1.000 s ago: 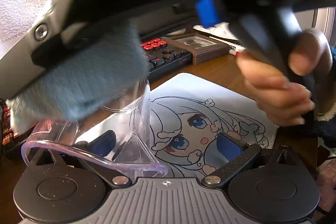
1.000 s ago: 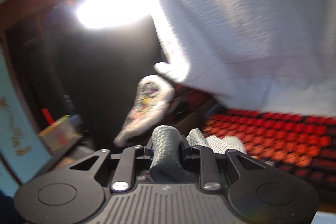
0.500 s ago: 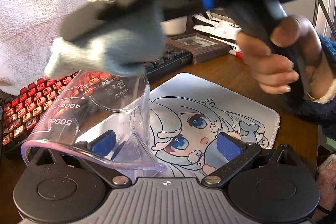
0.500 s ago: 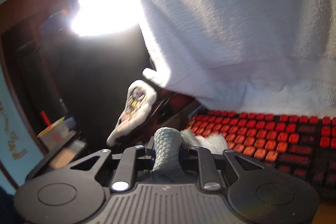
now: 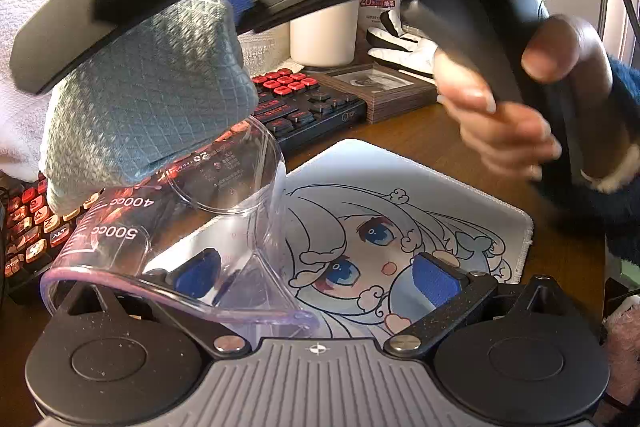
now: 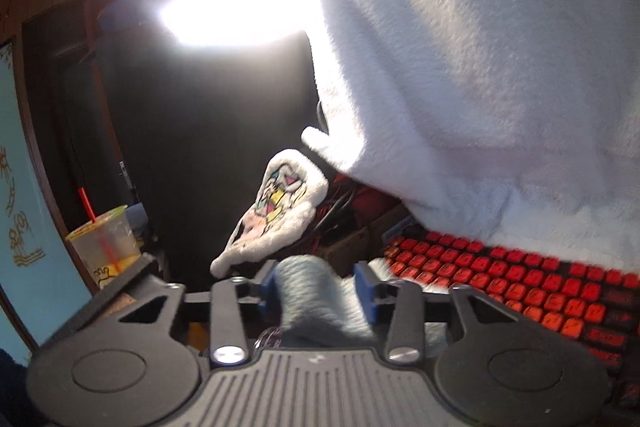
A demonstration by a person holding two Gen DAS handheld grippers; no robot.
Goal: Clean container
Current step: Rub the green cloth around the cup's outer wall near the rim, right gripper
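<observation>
On your left, the clear plastic measuring cup [image 5: 180,227] lies tilted with its mouth toward the camera, over the red-keyed keyboard [image 5: 304,99] and the edge of the printed mouse mat [image 5: 420,195] on the desk [image 5: 420,131]. The left tongs [image 5: 316,277] stand fairly wide; one blue pad shows through the cup's wall, but you cannot tell from this view whether both pads press on it. Judge the cup light, stiff and slick, likely to crack or slip if squeezed hard, so take it by the thick rim or spout lip, not the thin wall. Just above it hangs the blue-grey cloth [image 5: 148,99]: soft, limp, best bunched. To the right, the right tongs [image 6: 318,291] have just been opening and stand about half open, the cloth [image 6: 320,299] loose between the pads.
</observation>
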